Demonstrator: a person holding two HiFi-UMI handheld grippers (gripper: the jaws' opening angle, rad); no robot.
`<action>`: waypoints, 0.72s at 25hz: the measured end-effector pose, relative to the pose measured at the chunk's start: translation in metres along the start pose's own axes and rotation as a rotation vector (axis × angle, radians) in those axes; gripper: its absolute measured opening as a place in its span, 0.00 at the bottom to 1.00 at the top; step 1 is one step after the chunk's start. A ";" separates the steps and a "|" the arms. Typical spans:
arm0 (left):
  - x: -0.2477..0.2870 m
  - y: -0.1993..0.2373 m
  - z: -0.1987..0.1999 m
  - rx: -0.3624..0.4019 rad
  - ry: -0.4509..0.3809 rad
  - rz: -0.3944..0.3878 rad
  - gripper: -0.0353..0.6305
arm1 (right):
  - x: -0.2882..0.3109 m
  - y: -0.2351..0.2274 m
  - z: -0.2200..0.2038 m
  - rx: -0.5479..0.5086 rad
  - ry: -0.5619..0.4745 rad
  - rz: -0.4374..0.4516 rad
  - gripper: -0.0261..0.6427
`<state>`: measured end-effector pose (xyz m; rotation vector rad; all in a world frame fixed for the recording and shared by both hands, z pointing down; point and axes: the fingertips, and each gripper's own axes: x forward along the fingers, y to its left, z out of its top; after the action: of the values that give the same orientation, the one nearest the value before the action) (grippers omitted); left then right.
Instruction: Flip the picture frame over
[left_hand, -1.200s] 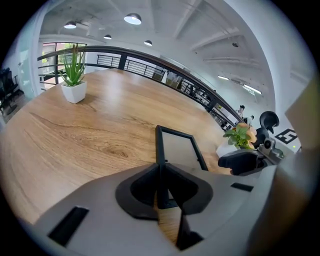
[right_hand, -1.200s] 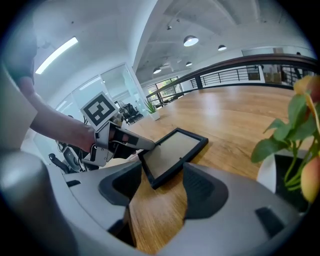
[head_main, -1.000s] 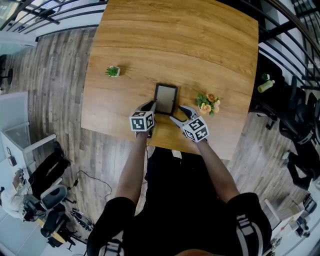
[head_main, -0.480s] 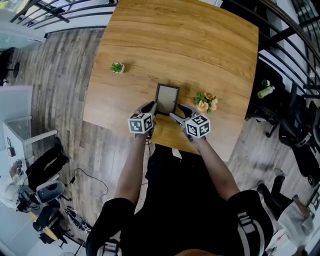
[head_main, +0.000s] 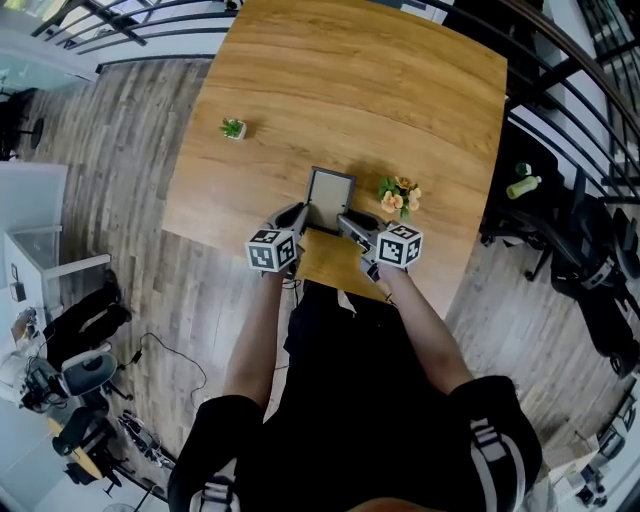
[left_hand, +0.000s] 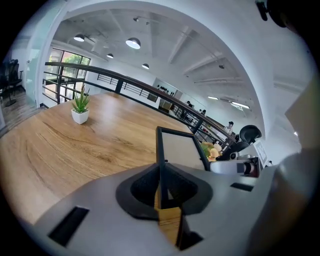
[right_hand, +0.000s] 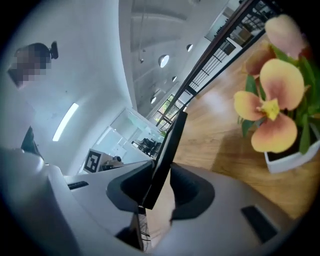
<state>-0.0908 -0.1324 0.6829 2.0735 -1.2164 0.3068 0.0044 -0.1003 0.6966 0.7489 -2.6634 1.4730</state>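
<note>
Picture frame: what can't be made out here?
Face of the picture frame: head view, too small to tell front from back.
Its bottom corners: head view, hidden behind the left claw and right claw.
Its face: right gripper view, seen edge-on only.
Its lower part: left gripper view, blocked by the claw body.

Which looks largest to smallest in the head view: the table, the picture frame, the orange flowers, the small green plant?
table
picture frame
orange flowers, only slightly smaller than the frame
small green plant
</note>
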 end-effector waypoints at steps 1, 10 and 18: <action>-0.002 -0.003 0.001 -0.001 -0.012 -0.005 0.14 | -0.003 0.002 0.001 0.025 -0.012 0.019 0.21; -0.015 -0.027 0.002 0.004 -0.094 -0.022 0.14 | -0.025 0.019 0.011 0.141 -0.104 0.128 0.15; -0.023 -0.028 0.009 0.011 -0.105 0.017 0.15 | -0.027 0.024 0.018 0.085 -0.125 0.116 0.15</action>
<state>-0.0807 -0.1143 0.6519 2.1120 -1.2975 0.2150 0.0221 -0.0934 0.6612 0.7261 -2.7957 1.6279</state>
